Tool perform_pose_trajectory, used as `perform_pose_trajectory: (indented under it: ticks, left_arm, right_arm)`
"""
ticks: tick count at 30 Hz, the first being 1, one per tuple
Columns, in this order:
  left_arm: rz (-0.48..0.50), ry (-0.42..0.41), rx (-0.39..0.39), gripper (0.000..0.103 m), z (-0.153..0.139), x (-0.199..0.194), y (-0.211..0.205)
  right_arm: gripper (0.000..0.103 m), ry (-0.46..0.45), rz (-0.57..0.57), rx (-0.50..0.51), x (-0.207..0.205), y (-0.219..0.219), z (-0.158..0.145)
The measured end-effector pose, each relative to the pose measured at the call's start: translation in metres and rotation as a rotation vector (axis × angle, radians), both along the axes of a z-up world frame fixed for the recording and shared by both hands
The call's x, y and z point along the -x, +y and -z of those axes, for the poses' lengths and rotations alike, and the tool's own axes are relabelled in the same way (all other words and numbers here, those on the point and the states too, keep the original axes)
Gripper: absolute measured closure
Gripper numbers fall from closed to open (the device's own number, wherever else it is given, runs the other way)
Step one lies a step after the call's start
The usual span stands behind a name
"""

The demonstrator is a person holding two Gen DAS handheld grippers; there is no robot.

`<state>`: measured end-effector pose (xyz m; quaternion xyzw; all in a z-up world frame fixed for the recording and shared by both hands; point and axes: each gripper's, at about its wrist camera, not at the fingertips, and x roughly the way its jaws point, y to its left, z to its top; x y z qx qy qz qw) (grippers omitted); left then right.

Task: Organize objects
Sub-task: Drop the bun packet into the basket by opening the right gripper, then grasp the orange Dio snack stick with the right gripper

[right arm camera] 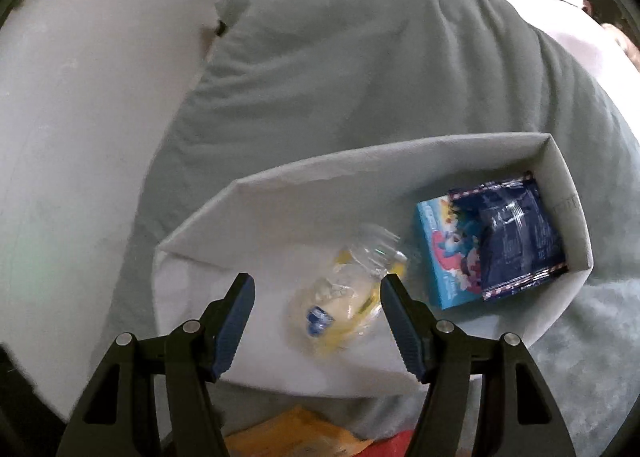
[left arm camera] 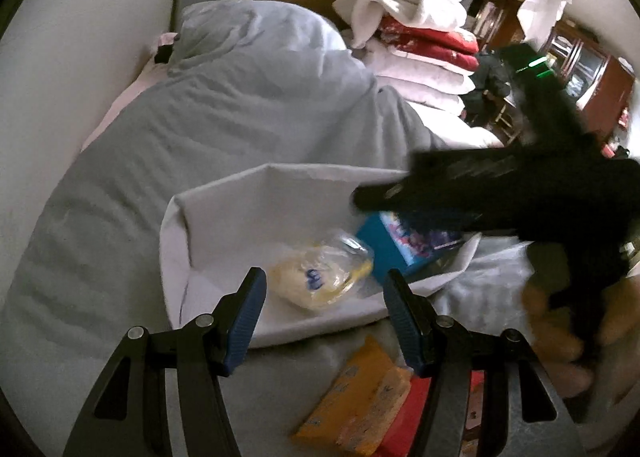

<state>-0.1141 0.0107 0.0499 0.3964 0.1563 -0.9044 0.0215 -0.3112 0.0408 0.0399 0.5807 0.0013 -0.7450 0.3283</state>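
Observation:
A white fabric bin (left arm camera: 280, 177) (right arm camera: 360, 161) sits on the bed. In it lie a clear plastic bag with yellow contents (left arm camera: 316, 277) (right arm camera: 344, 297), a blue picture box (left arm camera: 404, 245) (right arm camera: 448, 257) and a dark blue packet (right arm camera: 516, 233) resting on the box. My left gripper (left arm camera: 325, 277) hovers open at the bin's near rim, holding nothing. My right gripper (right arm camera: 317, 279) hangs open over the bin, with the clear bag below and beyond its fingers, untouched. Its blurred black housing (left arm camera: 520, 185) crosses the left wrist view above the box. An orange packet (left arm camera: 356, 397) (right arm camera: 296, 437) and a red packet (left arm camera: 404, 417) lie before the bin.
A grey-blue duvet (left arm camera: 220, 117) (right arm camera: 360, 57) covers the bed around the bin. Folded white and red bedding (left arm camera: 420, 41) is stacked at the far end. A white wall (right arm camera: 80, 117) runs along the left. A hand (left arm camera: 560, 329) grips the right tool at the right edge.

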Motion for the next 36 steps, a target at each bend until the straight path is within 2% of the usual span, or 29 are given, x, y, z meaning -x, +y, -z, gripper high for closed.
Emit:
perform_pose_trajectory:
  ticks: [4, 6, 11, 15, 17, 20, 23, 24, 26, 32, 36]
  left_arm:
    - [-0.022, 0.011, 0.012, 0.043, 0.006, -0.020, -0.002]
    - [-0.034, 0.019, -0.008, 0.043, 0.011, -0.036, -0.003]
    - [-0.058, 0.042, -0.041, 0.043, 0.021, -0.074, -0.001]
    - [-0.033, 0.046, -0.066, 0.043, 0.029, -0.091, 0.005]
    - [-0.020, 0.037, -0.065, 0.043, 0.030, -0.088, 0.007]
    - [0.010, -0.008, -0.060, 0.043, 0.037, -0.076, 0.012]
    - [0.035, -0.031, -0.023, 0.043, 0.040, -0.072, 0.020]
    - [0.043, -0.033, -0.012, 0.043, 0.040, -0.073, 0.023]
    - [0.052, -0.040, 0.006, 0.042, 0.042, -0.072, 0.026]
    - [0.054, -0.046, 0.018, 0.042, 0.043, -0.071, 0.027]
    - [0.055, -0.047, 0.021, 0.042, 0.043, -0.072, 0.027]
  right_arm:
    - [0.038, 0.062, -0.051, 0.049, -0.017, 0.012, -0.023]
    - [0.038, 0.079, -0.091, 0.063, -0.033, 0.026, -0.033]
    - [0.038, 0.089, -0.150, 0.046, -0.064, 0.056, -0.032]
    - [0.038, 0.076, -0.125, 0.061, -0.088, 0.105, -0.021]
    - [0.038, 0.080, -0.085, 0.068, -0.096, 0.128, -0.013]
    - [0.038, 0.021, -0.014, 0.111, -0.100, 0.167, 0.001]
    - [0.048, -0.054, 0.039, 0.133, -0.094, 0.192, 0.022]
    - [0.051, -0.049, 0.036, 0.152, -0.096, 0.199, 0.024]
    - [0.051, -0.017, 0.018, 0.161, -0.103, 0.200, 0.018]
    - [0.049, 0.006, -0.057, 0.051, -0.113, 0.178, 0.021]
    - [0.048, -0.043, -0.139, 0.018, -0.117, 0.166, 0.032]
